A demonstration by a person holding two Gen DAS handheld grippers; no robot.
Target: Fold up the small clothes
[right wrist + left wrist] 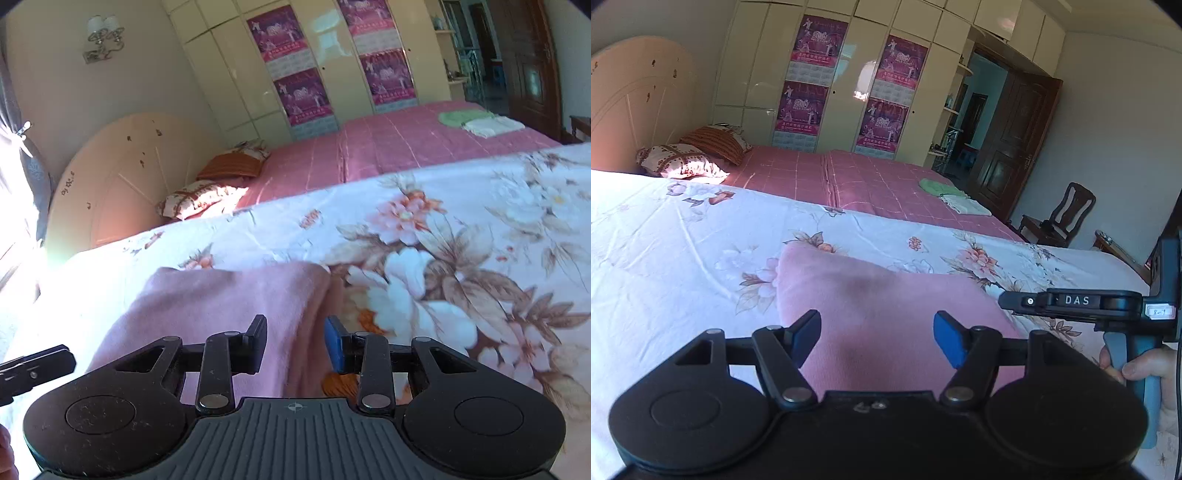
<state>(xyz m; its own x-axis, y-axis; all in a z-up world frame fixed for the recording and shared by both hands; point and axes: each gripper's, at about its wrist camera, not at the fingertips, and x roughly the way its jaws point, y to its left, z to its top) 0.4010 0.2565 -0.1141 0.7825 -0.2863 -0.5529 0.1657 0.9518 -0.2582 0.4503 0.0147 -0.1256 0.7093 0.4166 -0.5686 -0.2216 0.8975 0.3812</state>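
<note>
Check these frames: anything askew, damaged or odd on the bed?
Nothing stands out. The pink cloth lies folded flat on the floral sheet; green and white pieces sit on the far pink bedspread.

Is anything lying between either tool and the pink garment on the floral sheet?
Nothing visible. The left tool and right tool both hover open right over the pink garment, with only floral sheet around it.

Pink garment (871,295) soft matt cloth; floral sheet (683,236) smooth cloth; wardrobe (849,74) glossy.
</note>
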